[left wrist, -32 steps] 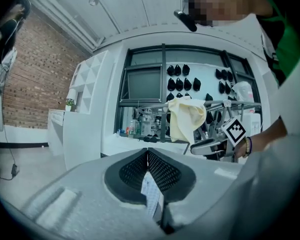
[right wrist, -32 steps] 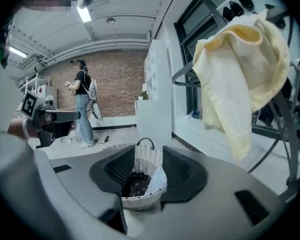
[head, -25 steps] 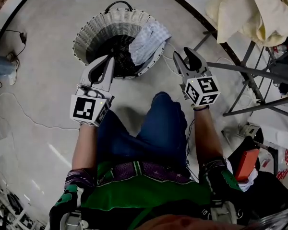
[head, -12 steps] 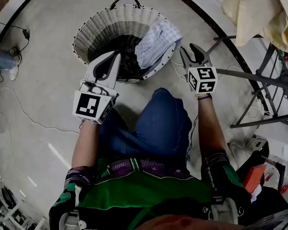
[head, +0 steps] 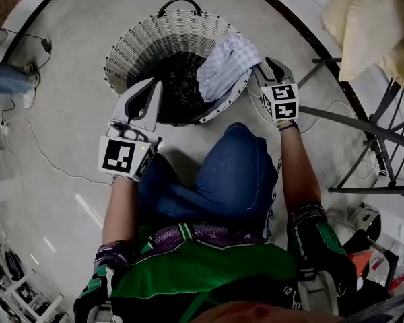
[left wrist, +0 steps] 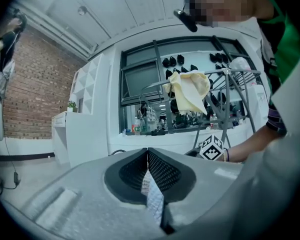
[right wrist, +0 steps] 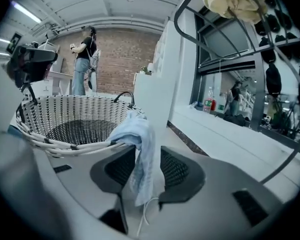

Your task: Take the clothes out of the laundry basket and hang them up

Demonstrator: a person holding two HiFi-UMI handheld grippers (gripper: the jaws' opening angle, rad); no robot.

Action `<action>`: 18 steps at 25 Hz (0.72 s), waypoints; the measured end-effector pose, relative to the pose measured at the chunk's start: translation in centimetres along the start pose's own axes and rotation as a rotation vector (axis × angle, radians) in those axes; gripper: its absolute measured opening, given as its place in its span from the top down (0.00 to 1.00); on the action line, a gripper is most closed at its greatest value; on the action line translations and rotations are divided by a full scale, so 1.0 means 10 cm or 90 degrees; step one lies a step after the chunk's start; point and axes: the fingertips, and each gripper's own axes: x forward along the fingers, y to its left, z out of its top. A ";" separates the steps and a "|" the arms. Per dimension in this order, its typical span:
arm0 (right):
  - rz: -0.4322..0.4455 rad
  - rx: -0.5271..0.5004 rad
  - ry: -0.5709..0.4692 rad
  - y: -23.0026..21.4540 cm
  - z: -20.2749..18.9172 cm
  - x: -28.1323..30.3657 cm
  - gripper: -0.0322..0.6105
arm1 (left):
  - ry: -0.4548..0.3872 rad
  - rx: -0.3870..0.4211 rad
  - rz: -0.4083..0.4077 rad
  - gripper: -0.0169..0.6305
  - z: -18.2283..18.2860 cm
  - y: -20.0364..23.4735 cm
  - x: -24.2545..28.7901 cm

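A white wicker laundry basket point(head: 141, 42) stands on the floor in front of my knees. A light blue checked cloth point(head: 227, 66) lies draped over its right rim. My right gripper point(head: 268, 64) is at that rim and open. In the right gripper view the cloth point(right wrist: 140, 149) hangs between the spread jaws of the right gripper point(right wrist: 139, 169), apart from both pads, with the basket point(right wrist: 65, 119) just behind. My left gripper point(head: 148, 86) hovers over the basket's near left rim. Its jaws point(left wrist: 148, 159) are shut with nothing between them.
A grey metal drying rack point(head: 363, 120) stands at the right with a cream garment point(head: 370, 25) over it. Cables point(head: 27, 147) trail across the floor at the left. A leg in blue jeans point(head: 222, 173) is just below the basket. A person point(right wrist: 82, 59) stands far off.
My right gripper has dropped and moved in to the basket's right rim, around the hanging cloth. The left gripper has sunk a little beside the basket.
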 end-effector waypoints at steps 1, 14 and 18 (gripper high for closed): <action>0.004 -0.004 0.002 -0.01 0.00 0.03 0.71 | 0.004 0.002 0.000 0.95 -0.01 -0.01 0.01; -0.003 0.025 -0.036 -0.04 0.23 -0.02 0.93 | 0.012 -0.004 0.002 0.95 -0.04 0.02 -0.05; -0.012 0.001 -0.052 0.06 0.45 -0.22 0.93 | -0.013 -0.012 -0.004 0.95 0.01 0.06 -0.16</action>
